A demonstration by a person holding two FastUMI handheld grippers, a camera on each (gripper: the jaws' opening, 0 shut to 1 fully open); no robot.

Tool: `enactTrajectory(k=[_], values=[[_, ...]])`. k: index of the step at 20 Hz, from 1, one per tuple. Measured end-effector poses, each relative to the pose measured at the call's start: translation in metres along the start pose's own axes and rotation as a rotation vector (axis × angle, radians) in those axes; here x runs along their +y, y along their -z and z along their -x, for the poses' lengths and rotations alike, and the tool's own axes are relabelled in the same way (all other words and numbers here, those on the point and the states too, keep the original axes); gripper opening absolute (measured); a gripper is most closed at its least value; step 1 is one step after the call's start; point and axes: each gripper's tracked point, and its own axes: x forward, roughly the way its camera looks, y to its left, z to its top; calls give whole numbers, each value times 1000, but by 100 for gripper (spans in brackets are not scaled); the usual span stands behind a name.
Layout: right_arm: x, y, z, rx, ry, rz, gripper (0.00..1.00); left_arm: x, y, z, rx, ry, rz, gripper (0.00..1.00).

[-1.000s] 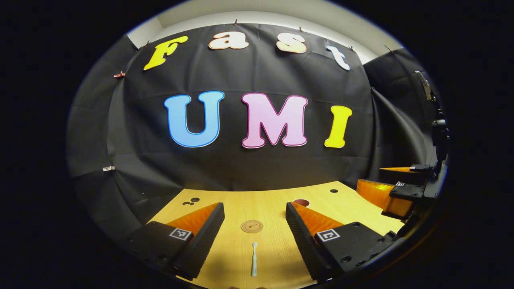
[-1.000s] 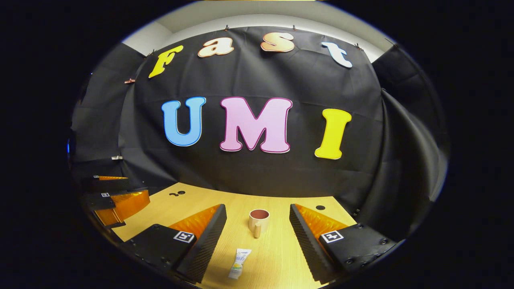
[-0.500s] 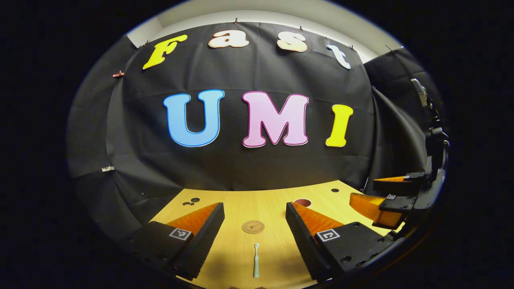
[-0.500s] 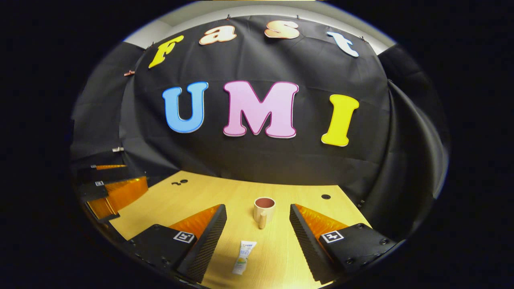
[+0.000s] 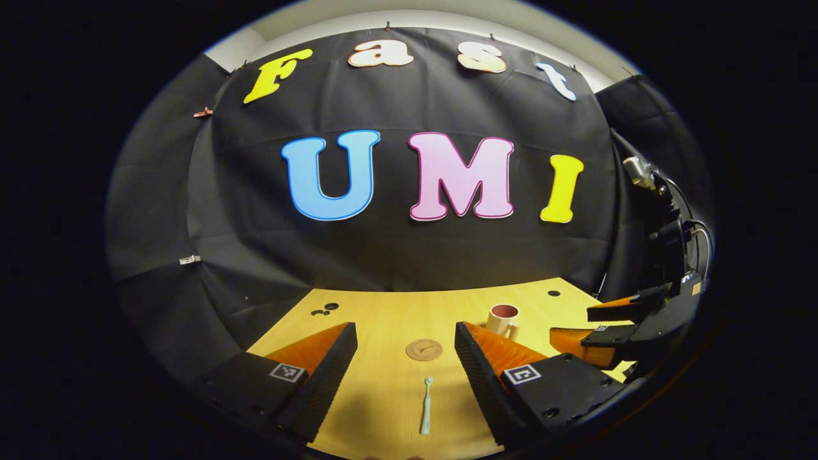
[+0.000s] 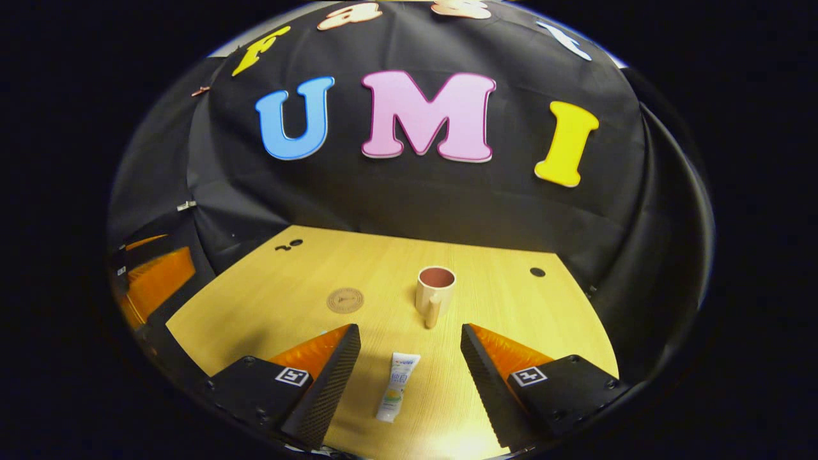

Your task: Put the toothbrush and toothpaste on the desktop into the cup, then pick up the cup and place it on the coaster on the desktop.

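Note:
A pale toothbrush (image 5: 425, 406) lies flat on the wooden desktop (image 5: 383, 383), between the spread fingers of my open left gripper (image 5: 405, 332). Beyond it rests a round brown coaster (image 5: 424, 349), and a beige cup (image 5: 503, 321) with a reddish inside stands farther right. In the right gripper view a white toothpaste tube (image 6: 397, 387) lies between the fingers of my open right gripper (image 6: 411, 333). The cup (image 6: 434, 294) stands upright just past the tube, handle toward me, with the coaster (image 6: 345, 299) to its left. Both grippers hover above the desktop (image 6: 511, 306) holding nothing.
The black cloth wall rises right behind the desktop's far edge. Small dark holes (image 6: 537, 272) mark the far corners of the top. The right gripper (image 5: 623, 319) shows at the right edge of the left gripper view, and the left gripper (image 6: 153, 281) at the left edge of the right gripper view.
The right gripper has tilted downward and forward, so more desktop, the cup and the coaster show. The left gripper shifted slightly, bringing the cup into its view. Both stay open.

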Motion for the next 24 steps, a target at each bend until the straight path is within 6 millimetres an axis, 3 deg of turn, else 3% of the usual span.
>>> enactTrajectory(k=[6,12,19,24], values=[[-2,42,-43,176,-22,-1,98,22,33,-4,89,-108,30,97],[19,85,-70,317,-94,42,98,36,57,-11,167,-198,41,97],[7,146,-100,498,-64,-7,98,39,74,-9,230,-262,34,97],[-1,170,-116,562,-32,-21,98,31,98,-2,304,-276,77,98]])
